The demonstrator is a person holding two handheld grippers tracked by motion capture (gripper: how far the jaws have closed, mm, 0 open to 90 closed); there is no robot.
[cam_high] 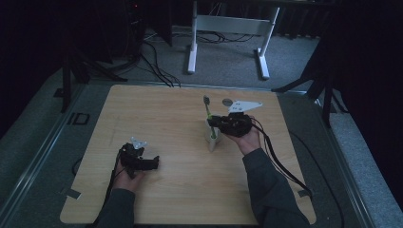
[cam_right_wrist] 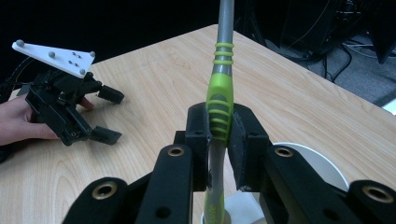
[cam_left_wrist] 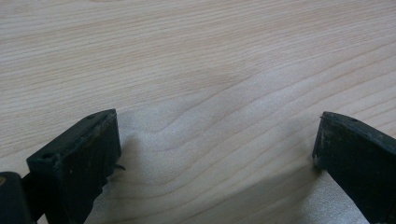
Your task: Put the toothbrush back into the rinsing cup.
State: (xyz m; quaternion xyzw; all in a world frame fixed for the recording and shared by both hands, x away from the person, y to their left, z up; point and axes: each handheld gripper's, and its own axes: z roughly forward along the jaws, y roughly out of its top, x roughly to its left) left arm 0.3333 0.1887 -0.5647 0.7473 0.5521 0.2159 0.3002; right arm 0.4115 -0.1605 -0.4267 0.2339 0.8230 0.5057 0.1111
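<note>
A toothbrush with a green and grey handle stands upright, its lower end inside a white cup right of the table's middle. My right gripper is shut on the ribbed green part of the handle, just above the cup's rim. In the high view the right gripper reaches the toothbrush from the right. My left gripper rests low at the front left of the wooden table, open, with bare wood between its jaws. It also appears in the right gripper view as the left gripper.
A small dark round disc lies on the table behind the cup. Beyond the far edge are a white desk frame, floor cables and dark stands at both sides. Metal rails run along the table's sides.
</note>
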